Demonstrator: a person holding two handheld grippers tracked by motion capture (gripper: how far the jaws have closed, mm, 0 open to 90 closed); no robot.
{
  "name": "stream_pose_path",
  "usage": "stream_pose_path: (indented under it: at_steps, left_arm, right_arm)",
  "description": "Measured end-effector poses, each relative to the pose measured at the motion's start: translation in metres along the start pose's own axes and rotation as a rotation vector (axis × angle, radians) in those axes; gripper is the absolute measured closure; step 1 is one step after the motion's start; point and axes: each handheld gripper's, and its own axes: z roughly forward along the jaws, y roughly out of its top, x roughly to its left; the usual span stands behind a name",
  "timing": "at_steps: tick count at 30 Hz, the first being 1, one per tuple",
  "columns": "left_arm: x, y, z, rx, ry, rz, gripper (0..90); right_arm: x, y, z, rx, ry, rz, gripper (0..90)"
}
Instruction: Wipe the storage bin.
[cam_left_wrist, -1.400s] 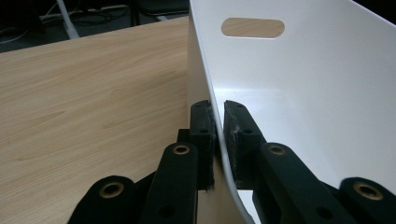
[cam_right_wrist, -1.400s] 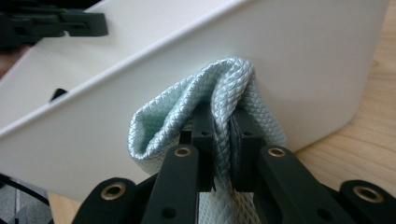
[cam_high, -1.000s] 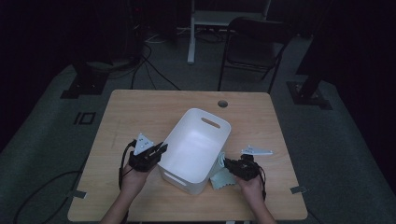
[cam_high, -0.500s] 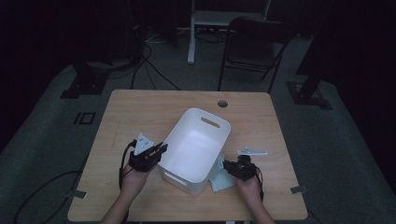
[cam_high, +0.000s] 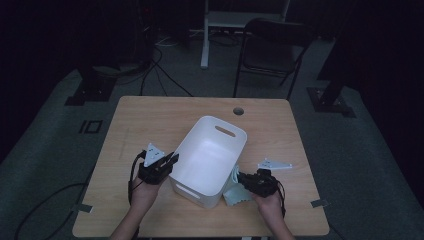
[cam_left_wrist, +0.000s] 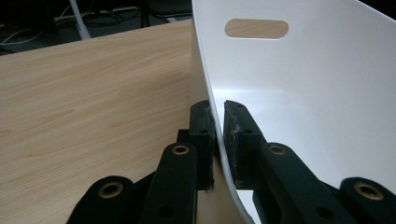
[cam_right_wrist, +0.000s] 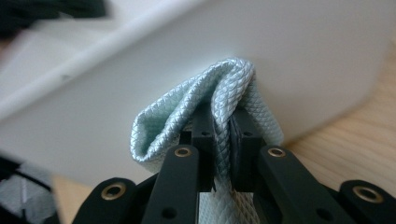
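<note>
A white plastic bin (cam_high: 210, 157) lies in the middle of the wooden table (cam_high: 150, 120), tipped with its opening facing up and toward me. My left gripper (cam_high: 169, 161) is shut on the bin's left wall; in the left gripper view the thin white rim (cam_left_wrist: 215, 116) runs between the two black jaws. My right gripper (cam_high: 241, 177) is shut on a pale blue-green cloth (cam_high: 234, 191) at the bin's right side. In the right gripper view the folded cloth (cam_right_wrist: 224, 98) bulges above the jaws, close against the bin's white wall (cam_right_wrist: 299, 51).
A round cable hole (cam_high: 238, 111) sits near the table's far edge. A black folding chair (cam_high: 272, 47) and a white stand (cam_high: 215, 20) are beyond the table. Bare tabletop lies to the left of the bin and at the far side.
My right gripper has shifted left toward the bin with the cloth, which now touches the bin's side. The left gripper and the bin have stayed put.
</note>
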Motion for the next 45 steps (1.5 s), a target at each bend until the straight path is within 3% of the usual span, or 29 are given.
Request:
stream_pose_path:
  at_steps: [4,7,9,23,37,45]
  left_arm:
    - [-0.001,0.000,0.000,-0.001,0.003,0.001,82.8]
    - [0.000,0.000,0.001,-0.002,-0.006,0.002,82.8]
    - [-0.001,0.000,0.001,-0.002,-0.005,0.002,82.7]
    - [-0.003,0.001,0.002,-0.001,0.013,0.001,82.2]
    - [-0.004,0.001,0.002,-0.001,0.019,0.001,81.8]
    - [-0.003,0.001,0.002,-0.002,0.019,-0.004,81.4]
  right_arm:
    - [0.016,0.008,-0.014,-0.068,0.070,-0.022,82.7]
    - [0.024,0.009,-0.015,-0.081,0.042,-0.055,82.8]
    - [0.020,0.008,-0.013,-0.087,0.055,-0.038,82.8]
    - [-0.003,0.000,0.005,-0.032,0.001,0.020,82.7]
    - [-0.016,-0.009,0.018,0.004,-0.029,0.061,82.8]
    - [-0.026,-0.016,0.029,0.057,-0.062,0.078,82.8]
